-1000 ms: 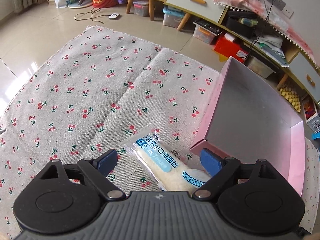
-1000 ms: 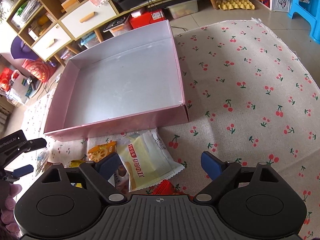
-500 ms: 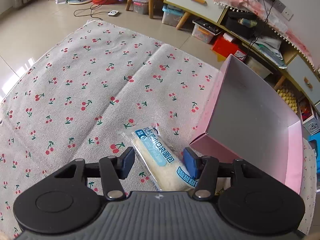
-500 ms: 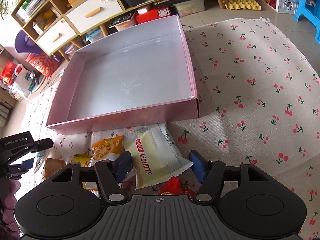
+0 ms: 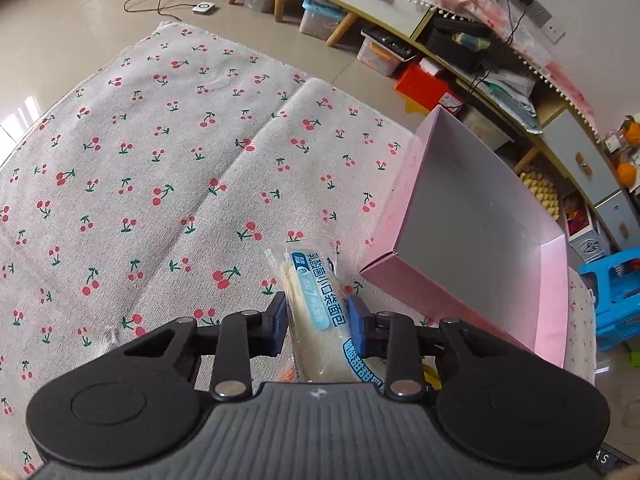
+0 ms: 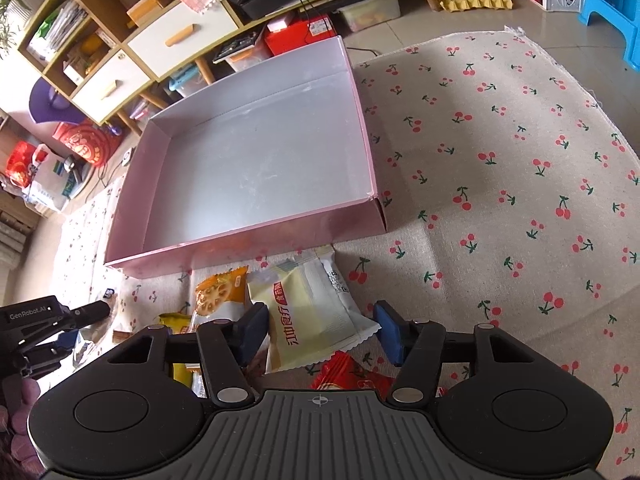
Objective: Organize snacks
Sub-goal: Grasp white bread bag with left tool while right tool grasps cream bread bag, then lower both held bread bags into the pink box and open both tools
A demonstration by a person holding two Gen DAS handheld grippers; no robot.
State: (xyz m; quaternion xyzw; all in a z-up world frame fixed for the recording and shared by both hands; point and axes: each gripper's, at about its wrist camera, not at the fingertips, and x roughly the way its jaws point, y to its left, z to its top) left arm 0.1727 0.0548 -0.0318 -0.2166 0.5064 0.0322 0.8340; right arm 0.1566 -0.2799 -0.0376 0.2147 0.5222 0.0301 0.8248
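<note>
Snacks, left wrist view: one bread packet (image 5: 316,312) on the cherry cloth (image 5: 160,168), near end hidden by the left gripper (image 5: 318,322).
Left gripper: tilted down, pads pinching the packet.
Box: pink box (image 5: 472,240) just beside, far side cut off.
Right wrist view: pale packet (image 6: 312,312) between the right gripper (image 6: 318,330) pads.
Right gripper: jaws just closing; contact unclear.
Others: orange packet (image 6: 218,292), red packet (image 6: 348,374), partly hidden.

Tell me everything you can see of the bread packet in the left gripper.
The bread packet is a long clear plastic wrapper with a pale roll inside, a light blue label with white characters, and a crimped far end. It lies lengthwise on the cherry cloth, just short of the pink box. The left gripper has just closed, pads pinching its sides.
</note>
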